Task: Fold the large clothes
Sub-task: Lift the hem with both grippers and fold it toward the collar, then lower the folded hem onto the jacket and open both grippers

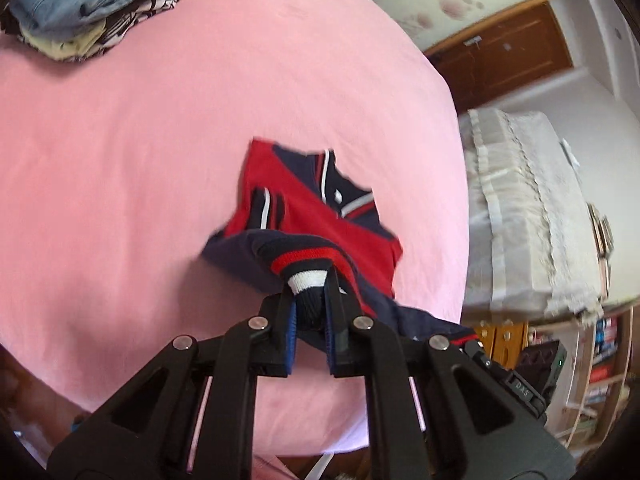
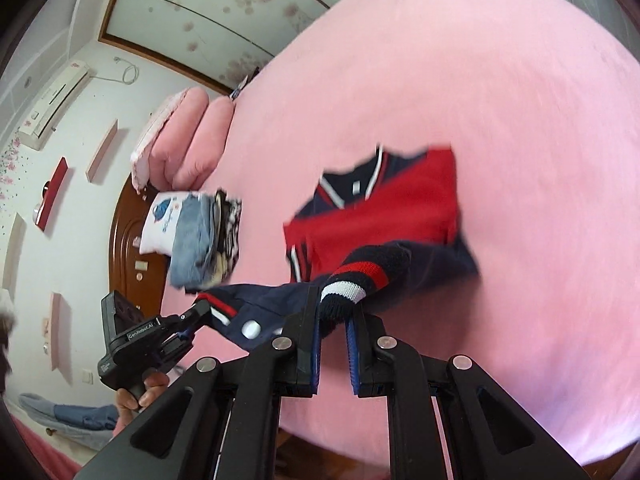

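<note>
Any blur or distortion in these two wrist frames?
Left wrist view: strong fisheye bending, dark corners; jacket edges smeared, left gripper sharp. Right wrist view: same curvature; jacket and clothes stack motion-blurred, right gripper crisp.

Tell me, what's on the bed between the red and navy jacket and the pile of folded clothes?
Nothing: only bare pink bedsheet lies between jacket and pile, in the left wrist view.

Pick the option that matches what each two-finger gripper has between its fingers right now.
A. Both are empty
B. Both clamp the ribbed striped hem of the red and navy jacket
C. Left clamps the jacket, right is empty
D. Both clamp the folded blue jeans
B: the left gripper and the right gripper each pinch the navy, red and white ribbed hem of the red and navy jacket, lifting it off the pink bed sheet.
</note>
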Tool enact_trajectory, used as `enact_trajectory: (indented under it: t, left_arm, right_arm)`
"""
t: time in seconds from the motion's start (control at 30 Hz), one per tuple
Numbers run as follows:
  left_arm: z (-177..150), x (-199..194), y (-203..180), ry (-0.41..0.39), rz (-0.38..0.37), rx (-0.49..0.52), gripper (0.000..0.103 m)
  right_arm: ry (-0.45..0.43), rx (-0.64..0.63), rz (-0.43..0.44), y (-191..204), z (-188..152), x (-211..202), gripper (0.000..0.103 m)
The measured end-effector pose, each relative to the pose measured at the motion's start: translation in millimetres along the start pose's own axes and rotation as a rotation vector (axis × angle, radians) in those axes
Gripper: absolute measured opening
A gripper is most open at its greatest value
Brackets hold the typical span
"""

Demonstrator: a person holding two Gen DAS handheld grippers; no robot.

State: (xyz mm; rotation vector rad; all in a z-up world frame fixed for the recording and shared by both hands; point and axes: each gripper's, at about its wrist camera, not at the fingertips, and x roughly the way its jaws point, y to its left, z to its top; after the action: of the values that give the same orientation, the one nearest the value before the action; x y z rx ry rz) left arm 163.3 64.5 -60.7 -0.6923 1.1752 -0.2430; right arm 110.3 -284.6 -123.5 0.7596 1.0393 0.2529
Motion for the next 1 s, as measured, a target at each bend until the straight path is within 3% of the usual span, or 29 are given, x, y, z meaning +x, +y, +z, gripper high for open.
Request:
enact_trajectory:
  t: [0.13, 0.3, 0.43, 0.53, 0.57, 0.6, 0.7, 0.73, 0.77, 0.83, 1.0]
  left_arm:
    - [40, 39, -20, -0.010, 0.024, 0.017, 0.008]
    - [82, 110, -32, 0.028, 0.125, 0.005, 0.008]
    - [98, 147, -37, 0.069, 0.209, 0.040, 0.009]
    - [108, 162, -33, 0.081, 0.244, -0.006, 0.010]
    - [112, 164, -31, 0.084, 0.243, -0.029, 0.013]
    - [113, 164, -28, 0.079, 0.242, -0.043, 0.014]
    - [117, 152, -30, 0.012, 0.268, -0.049, 0.017]
    - [117, 147, -31, -0.001, 0.283, -0.042, 0.024]
    - [115, 144, -34, -0.011, 0.293, -0.033, 0.038]
    - [109, 139, -40, -0.019, 0.291, -0.010, 0.057]
    - [78, 154, -53, 0.086, 0.247, 0.085, 0.057]
  right_arm:
    - [-0.007, -0.016, -0.029, -6, 44, 25, 0.011]
    - [0.048, -0.025, -0.163, -18, 93, 81, 0.011]
    - [0.094, -0.092, -0.220, -20, 118, 116, 0.011]
    - [0.105, -0.099, -0.226, -25, 133, 133, 0.017]
    - [0.107, -0.089, -0.219, -27, 137, 136, 0.024]
    - [0.102, -0.084, -0.211, -28, 136, 136, 0.037]
    - [0.023, -0.085, -0.201, -27, 136, 123, 0.059]
    - [-0.004, -0.092, -0.206, -25, 137, 117, 0.060]
    - [-0.015, -0.101, -0.207, -23, 138, 112, 0.060]
    - [-0.013, -0.128, -0.206, -18, 135, 107, 0.060]
    - [0.039, -0.199, -0.169, -10, 111, 110, 0.059]
